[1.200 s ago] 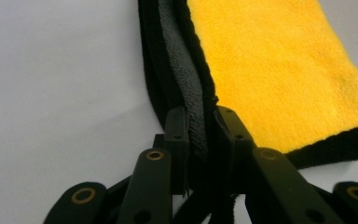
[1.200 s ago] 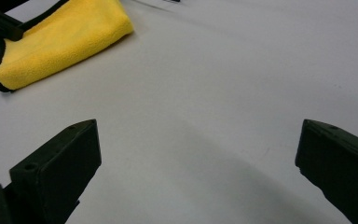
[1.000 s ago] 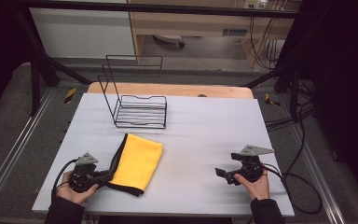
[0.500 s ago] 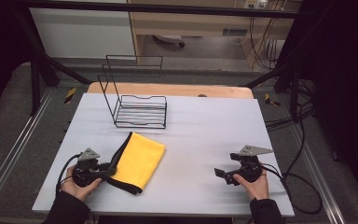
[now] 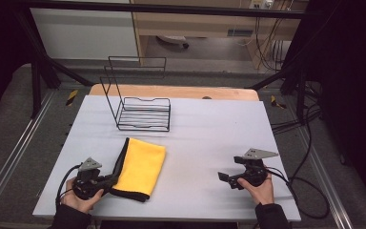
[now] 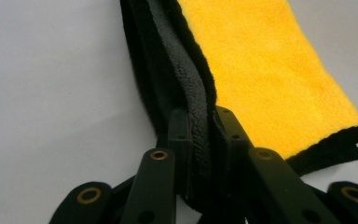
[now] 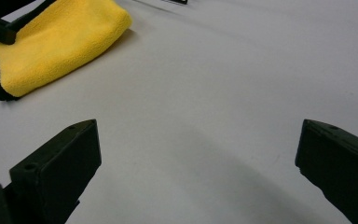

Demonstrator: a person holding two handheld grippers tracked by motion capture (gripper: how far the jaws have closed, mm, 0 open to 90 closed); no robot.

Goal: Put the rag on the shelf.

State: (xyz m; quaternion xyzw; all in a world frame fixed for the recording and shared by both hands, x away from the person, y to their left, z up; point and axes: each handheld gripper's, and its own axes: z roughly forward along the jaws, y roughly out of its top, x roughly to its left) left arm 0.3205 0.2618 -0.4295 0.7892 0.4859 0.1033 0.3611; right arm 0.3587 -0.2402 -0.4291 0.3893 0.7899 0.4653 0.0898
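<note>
High view, read from the near table edge outward. At 7 o'clock the left gripper (image 5: 110,180), held in the person's left hand (image 5: 78,198), has its jaws pinching the black-edged hem of the folded yellow cloth (image 5: 140,166). Those jaws have just been closing, with the hem between them. The left gripper view confirms the hold: the dark hem (image 6: 193,100) runs up between the two jaws, and the yellow face (image 6: 265,74) lies flat to the 2 o'clock side. Gripping at the edge, not the middle, probably lets the cloth be lifted or dragged without bunching. At 5 o'clock the right gripper (image 5: 225,177) rests in the right hand (image 5: 259,188), well apart from the cloth. Its jaws are spread wide over bare table (image 5: 205,143), as the right gripper view shows, with nothing between them. It appears to be waiting, aimed toward the cloth (image 7: 56,42), ready to take a second edge. The cloth lies flat at the near left of the table, its long side running toward 12 o'clock. Beyond it, toward 12 o'clock, an empty black wire rack (image 5: 140,107) stands upright near the far edge. It is apart from the cloth and a likely destination.
</note>
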